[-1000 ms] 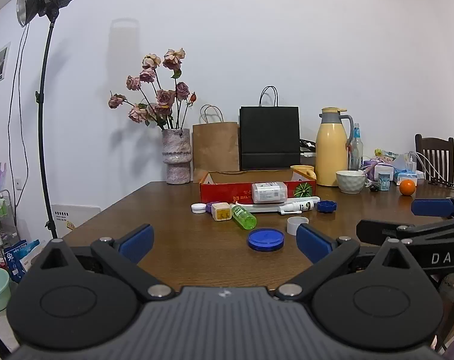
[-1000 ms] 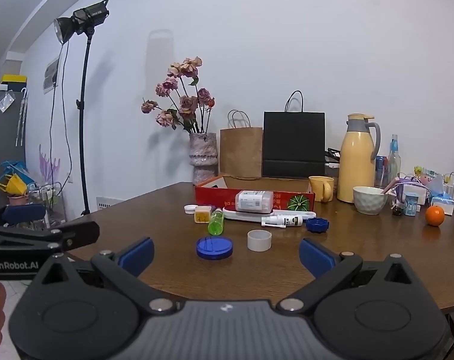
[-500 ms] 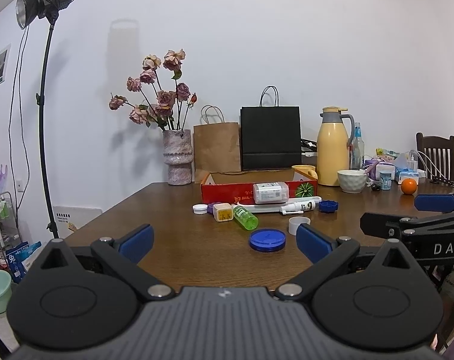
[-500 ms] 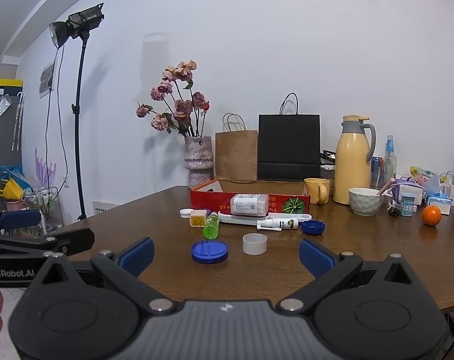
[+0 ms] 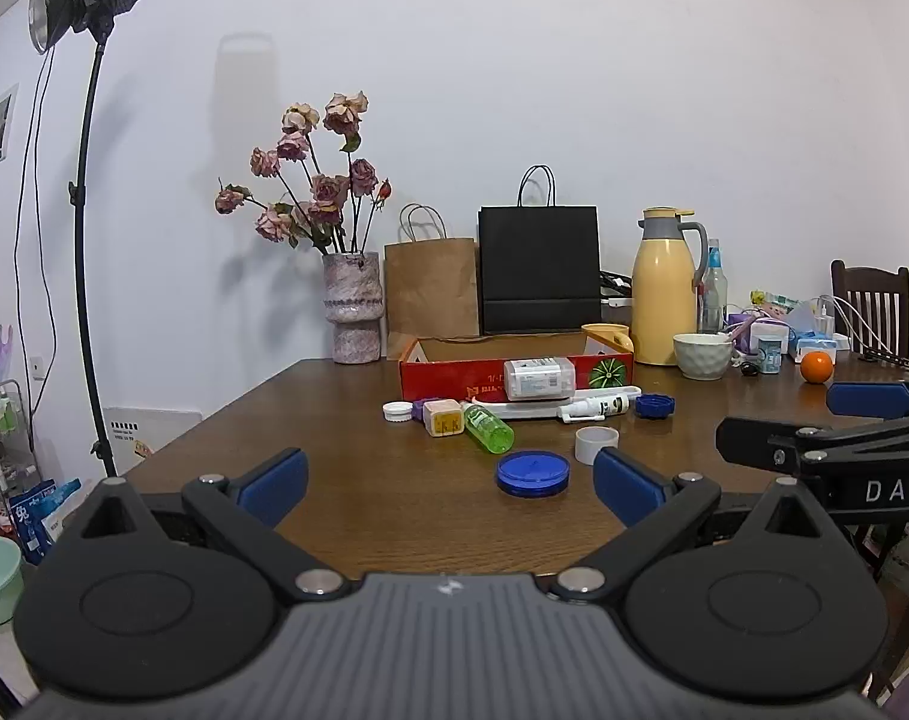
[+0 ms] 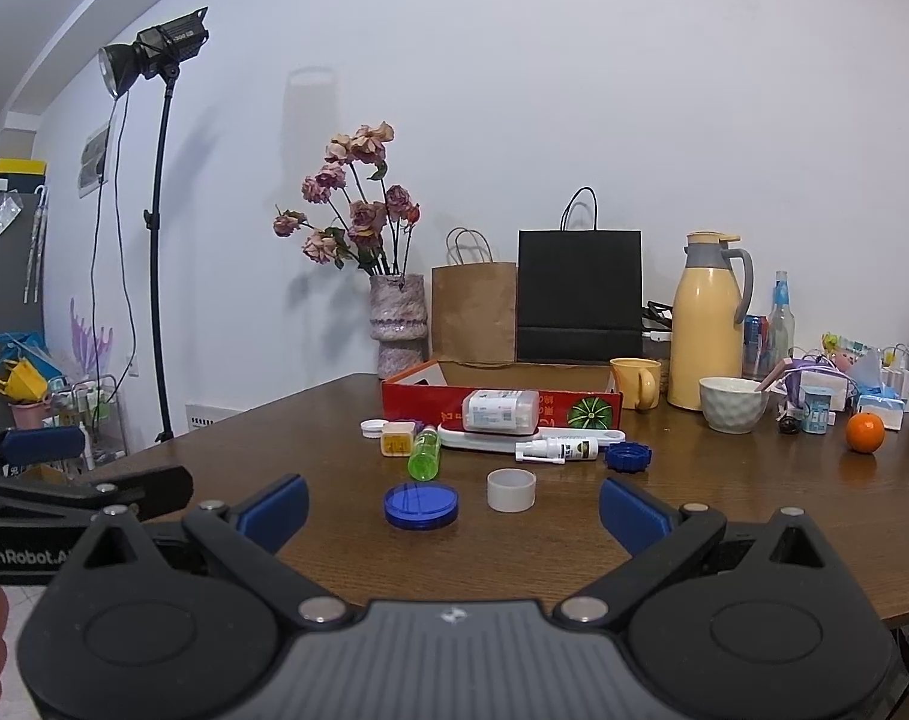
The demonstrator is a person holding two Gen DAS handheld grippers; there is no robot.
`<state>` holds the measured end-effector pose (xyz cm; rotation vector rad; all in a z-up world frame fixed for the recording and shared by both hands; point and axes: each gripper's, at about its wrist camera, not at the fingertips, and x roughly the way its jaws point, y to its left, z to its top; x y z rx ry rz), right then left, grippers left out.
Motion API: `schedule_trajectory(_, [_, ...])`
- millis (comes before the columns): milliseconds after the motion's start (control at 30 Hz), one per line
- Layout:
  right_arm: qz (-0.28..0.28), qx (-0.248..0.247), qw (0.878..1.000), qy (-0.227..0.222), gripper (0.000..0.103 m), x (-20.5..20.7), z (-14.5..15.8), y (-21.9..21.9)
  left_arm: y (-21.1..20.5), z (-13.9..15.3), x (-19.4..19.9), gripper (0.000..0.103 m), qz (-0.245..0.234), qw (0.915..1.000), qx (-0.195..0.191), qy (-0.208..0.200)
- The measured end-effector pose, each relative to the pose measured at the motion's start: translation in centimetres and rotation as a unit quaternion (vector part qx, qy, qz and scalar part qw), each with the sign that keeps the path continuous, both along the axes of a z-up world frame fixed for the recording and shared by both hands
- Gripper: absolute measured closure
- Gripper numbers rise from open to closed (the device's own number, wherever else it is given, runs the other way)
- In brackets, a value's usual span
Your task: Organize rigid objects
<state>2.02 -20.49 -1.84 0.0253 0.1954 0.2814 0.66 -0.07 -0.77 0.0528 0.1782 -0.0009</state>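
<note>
Small rigid pieces lie loose at the centre of the frame on the bench (image 6: 724,516): a flat blue lid (image 6: 421,506), a white ring cap (image 6: 511,489), a green bottle (image 6: 424,454) on its side, a spray bottle (image 6: 559,450) and a blue screw cap (image 6: 628,456); all look light, stiff and smooth, so I judge each is best pinched across its width, the lid by its rim. Behind them the red box (image 6: 502,405) stands open, its inside hidden. Both the left tool (image 5: 451,480) and right tool (image 6: 454,507) hang spread wide and empty.
</note>
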Motion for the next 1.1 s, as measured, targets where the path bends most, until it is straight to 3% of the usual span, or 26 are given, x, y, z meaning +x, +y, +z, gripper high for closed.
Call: schedule_trajectory(1100, [-0.002, 0.004, 1.000, 0.004, 0.000, -0.07, -0.62, 0.21, -0.10, -0.20, 0.00, 0.000, -0.001, 1.0000, 0.004, 0.007])
